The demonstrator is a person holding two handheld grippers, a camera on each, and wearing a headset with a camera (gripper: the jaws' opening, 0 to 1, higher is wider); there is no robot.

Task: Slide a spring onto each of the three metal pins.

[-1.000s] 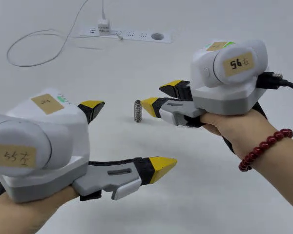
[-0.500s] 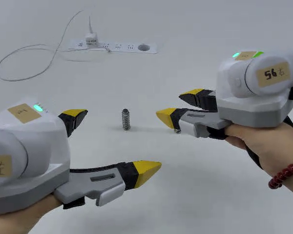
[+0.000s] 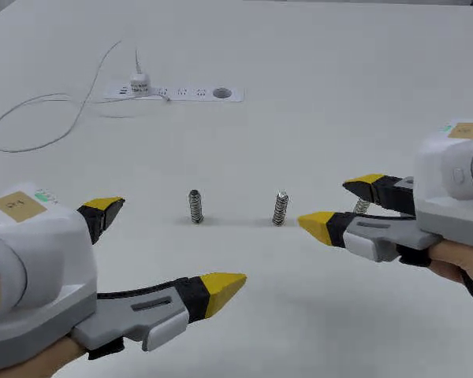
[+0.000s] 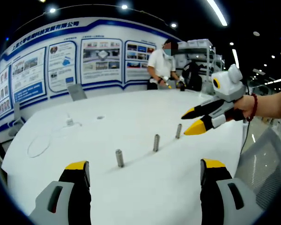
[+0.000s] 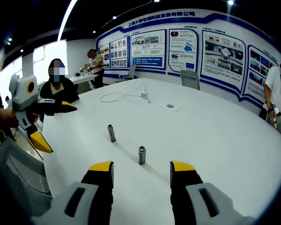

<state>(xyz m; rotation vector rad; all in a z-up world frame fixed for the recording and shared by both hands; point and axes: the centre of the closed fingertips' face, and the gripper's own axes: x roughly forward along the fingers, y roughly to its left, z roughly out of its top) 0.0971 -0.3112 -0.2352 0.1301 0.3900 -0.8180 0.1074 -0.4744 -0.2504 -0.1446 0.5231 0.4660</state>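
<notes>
Metal springs stand upright in a row on the white surface [image 3: 315, 94] ahead of you: the left spring [image 3: 195, 206], the middle spring [image 3: 280, 209], and the third spring [image 3: 362, 206], partly hidden behind your right tongs [image 3: 327, 203]. Both pairs of tongs are spread apart and empty. Your left tongs [image 3: 173, 242] hang near the left spring without touching it. A power strip [image 3: 173, 93] and its cable [image 3: 43, 97] lie farther back.
</notes>
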